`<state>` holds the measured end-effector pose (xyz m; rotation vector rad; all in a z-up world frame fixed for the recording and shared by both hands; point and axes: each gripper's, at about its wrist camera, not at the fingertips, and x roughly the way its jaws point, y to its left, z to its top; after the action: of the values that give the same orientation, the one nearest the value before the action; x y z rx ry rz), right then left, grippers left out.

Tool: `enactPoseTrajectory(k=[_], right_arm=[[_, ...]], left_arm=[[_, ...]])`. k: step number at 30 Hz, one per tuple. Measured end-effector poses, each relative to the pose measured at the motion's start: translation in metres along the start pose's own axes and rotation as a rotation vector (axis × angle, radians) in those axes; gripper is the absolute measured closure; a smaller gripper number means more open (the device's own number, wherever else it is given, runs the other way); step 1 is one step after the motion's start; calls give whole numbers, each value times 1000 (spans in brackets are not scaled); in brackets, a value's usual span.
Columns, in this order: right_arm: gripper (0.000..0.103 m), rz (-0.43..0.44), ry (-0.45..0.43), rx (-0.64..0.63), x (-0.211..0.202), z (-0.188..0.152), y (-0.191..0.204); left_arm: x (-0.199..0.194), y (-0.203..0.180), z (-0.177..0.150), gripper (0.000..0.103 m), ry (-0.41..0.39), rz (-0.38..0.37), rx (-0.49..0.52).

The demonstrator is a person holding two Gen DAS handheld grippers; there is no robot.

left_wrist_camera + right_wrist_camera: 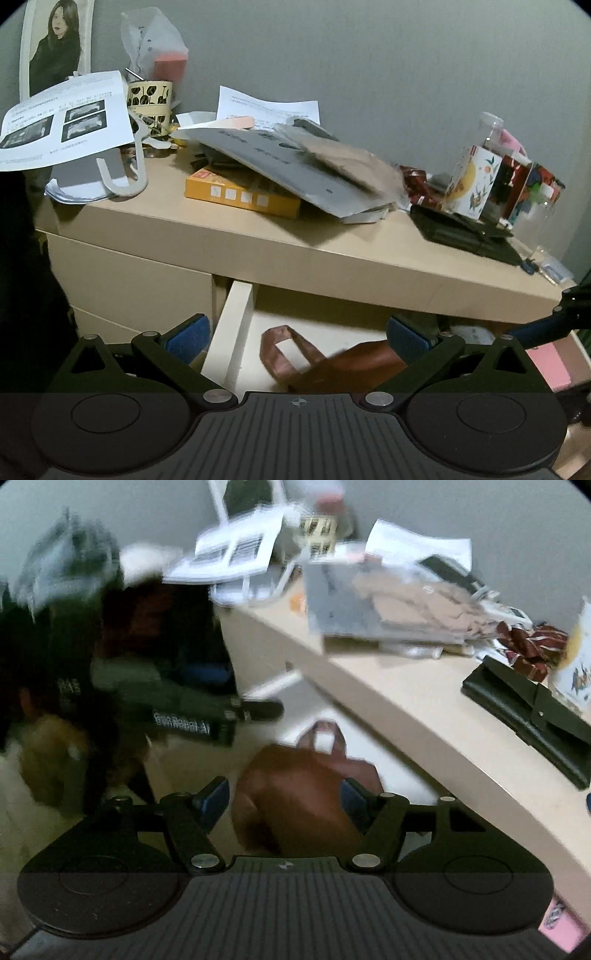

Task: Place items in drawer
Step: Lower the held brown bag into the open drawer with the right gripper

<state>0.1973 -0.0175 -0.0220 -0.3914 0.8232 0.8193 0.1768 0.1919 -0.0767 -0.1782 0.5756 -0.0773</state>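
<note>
Brown bag (295,797) between spread right tongs (284,797) (grip unclear), left tongs (299,339) wide, empty.

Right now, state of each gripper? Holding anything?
Left gripper: open, holding nothing, above the open drawer.
Right gripper: jaws apart around the brown bag; whether they grip it cannot be told.
</note>
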Motion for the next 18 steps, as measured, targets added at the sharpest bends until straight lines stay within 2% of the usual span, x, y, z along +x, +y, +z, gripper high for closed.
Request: enactPoseTrajectory(k=[2,5,9,15,18], right_arm=[[36,-90,109,-48,20,-8,0],[36,-96,268,-45,42,-31,-9],[34,-83,353,-62,54,-56,-15],[33,-76,338,-106,39,-56,-21],[32,-39,261,-74,18,-45,-26]], left_arm=[[3,-3,-1,0,9,12,19],[9,-10,-4,0,32,28,57],[21,-17,-8,0,77,40,93],[36,-22,-15,0,125,87,128],[39,-24,-17,0,130,100,141]])
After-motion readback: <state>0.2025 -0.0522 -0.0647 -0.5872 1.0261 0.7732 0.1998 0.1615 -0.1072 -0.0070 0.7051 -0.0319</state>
